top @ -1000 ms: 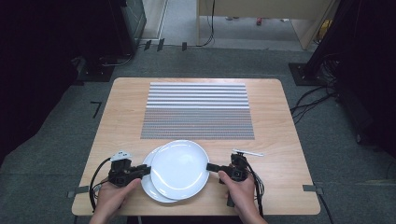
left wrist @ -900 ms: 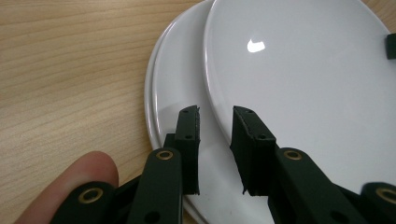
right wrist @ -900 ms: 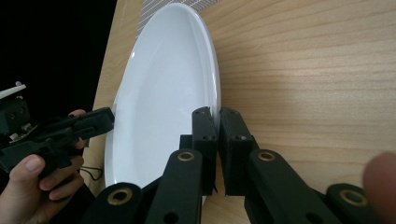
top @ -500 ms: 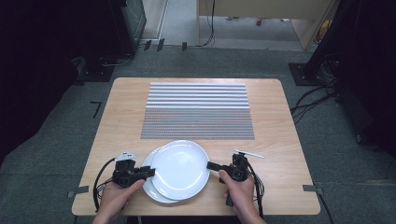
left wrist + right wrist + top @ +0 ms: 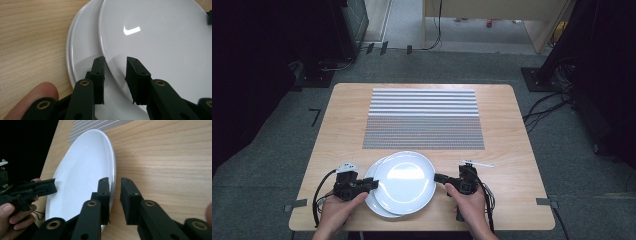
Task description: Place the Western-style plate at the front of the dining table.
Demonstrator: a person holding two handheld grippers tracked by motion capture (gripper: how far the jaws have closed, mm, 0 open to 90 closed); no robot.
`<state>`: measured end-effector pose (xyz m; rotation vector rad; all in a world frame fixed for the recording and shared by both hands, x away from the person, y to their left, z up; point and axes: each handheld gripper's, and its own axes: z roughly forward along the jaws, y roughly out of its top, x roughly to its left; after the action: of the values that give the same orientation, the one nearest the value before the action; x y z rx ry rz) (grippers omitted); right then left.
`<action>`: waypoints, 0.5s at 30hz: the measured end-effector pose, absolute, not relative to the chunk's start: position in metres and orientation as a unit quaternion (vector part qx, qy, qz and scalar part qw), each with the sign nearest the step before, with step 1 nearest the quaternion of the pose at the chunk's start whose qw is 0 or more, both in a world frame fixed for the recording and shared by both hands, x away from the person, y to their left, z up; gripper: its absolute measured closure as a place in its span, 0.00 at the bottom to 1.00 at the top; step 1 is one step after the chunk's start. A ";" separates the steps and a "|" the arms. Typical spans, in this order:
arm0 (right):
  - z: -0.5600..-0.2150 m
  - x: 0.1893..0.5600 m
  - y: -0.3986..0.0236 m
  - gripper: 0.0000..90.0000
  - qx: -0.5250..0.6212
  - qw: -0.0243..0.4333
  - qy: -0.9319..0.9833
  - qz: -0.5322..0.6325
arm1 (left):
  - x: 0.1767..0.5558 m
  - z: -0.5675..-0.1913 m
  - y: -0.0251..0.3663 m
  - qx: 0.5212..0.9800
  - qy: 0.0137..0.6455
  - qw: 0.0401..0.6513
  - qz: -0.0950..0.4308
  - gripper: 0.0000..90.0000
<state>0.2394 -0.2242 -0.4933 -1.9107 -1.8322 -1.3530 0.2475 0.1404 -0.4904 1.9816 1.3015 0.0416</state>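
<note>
- Little changed since a second ago: both plates lie where they did at the near edge of the worktop, left claw nudged slightly inward toward the stack, right claw holding its place.
- Upper plate (image 5: 405,182), white and glossy, resting on the lower plate (image 5: 373,201), shifted right and a bit far, so that a crescent of the lower one shows at the left and near side.
- Seen along the left claw (image 5: 115,71): jaws apart, straddling the rim of the upper plate (image 5: 155,37), left jaw over the lower plate (image 5: 82,50), right jaw over the upper; not clamped.
- Seen along the right claw (image 5: 115,192): jaws apart, right rim of the upper plate (image 5: 82,175) in the gap beside the left jaw, right jaw over bare wood; not closed on the rim.
- From above, left claw (image 5: 371,184) at the left rim of the stack, right claw (image 5: 439,177) at the right rim, pointing toward each other.
- Left hand (image 5: 337,210) and right hand (image 5: 472,207) coming in from the near edge, each wrapped around its tool, black cable trailing from each.
- Striped mat (image 5: 424,118) lying flat at the middle of the worktop (image 5: 512,150), far of the plates, just apart from them.
- Grey carpeted floor (image 5: 272,150) around, dark equipment at both sides.
</note>
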 end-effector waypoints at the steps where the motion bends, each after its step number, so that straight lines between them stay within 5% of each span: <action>1: -0.492 0.239 -0.225 0.82 -0.640 0.078 -0.617 -0.452 | 0.248 -0.490 0.140 0.774 0.509 0.376 0.016 0.76; 8: -0.491 0.235 -0.220 0.82 -0.642 0.083 -0.632 -0.425 | 0.247 -0.490 0.140 0.775 0.508 0.375 0.016 0.76; 15: -0.496 0.234 -0.219 0.94 -0.655 0.108 -0.603 -0.443 | 0.247 -0.491 0.140 0.774 0.508 0.377 0.017 0.76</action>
<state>0.2344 -0.2188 -0.4959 -1.9283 -1.7731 -1.3026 0.2473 0.1400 -0.4906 1.9803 1.2985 0.0436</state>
